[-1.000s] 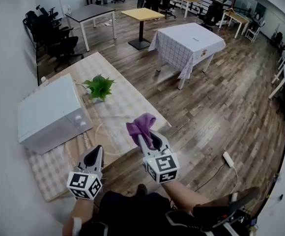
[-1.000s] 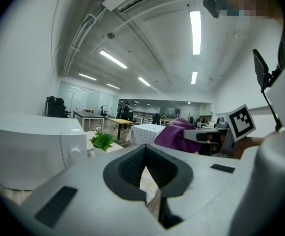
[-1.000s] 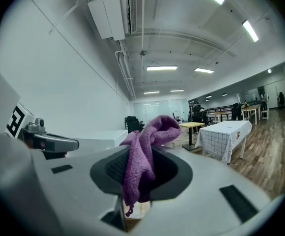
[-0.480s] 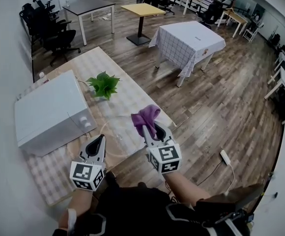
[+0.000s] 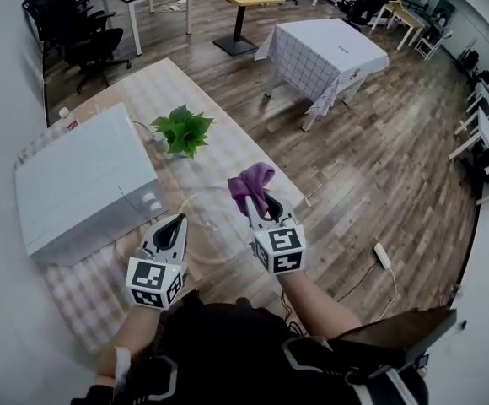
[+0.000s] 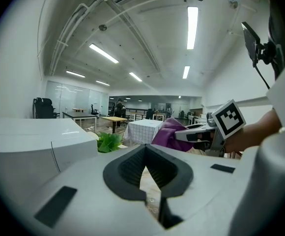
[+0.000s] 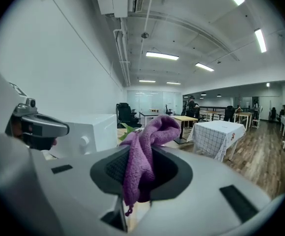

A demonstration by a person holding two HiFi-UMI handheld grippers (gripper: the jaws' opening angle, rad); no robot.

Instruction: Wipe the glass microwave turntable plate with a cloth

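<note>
Seemingly no wiping has begun: the right gripper [image 5: 259, 204] has its jaws clamped on the purple cloth [image 5: 251, 180], raised above the glass turntable plate [image 5: 215, 233], which lies on the worktop [image 5: 219, 154] beside the microwave [image 5: 84, 184]. The left gripper [image 5: 177, 223], jaws together, holds nothing.

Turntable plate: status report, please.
Left gripper shut, empty, at the plate's near-left rim. Right gripper shut on purple cloth, raised over the glass plate. No visible contact yet. Nothing in between.
</note>
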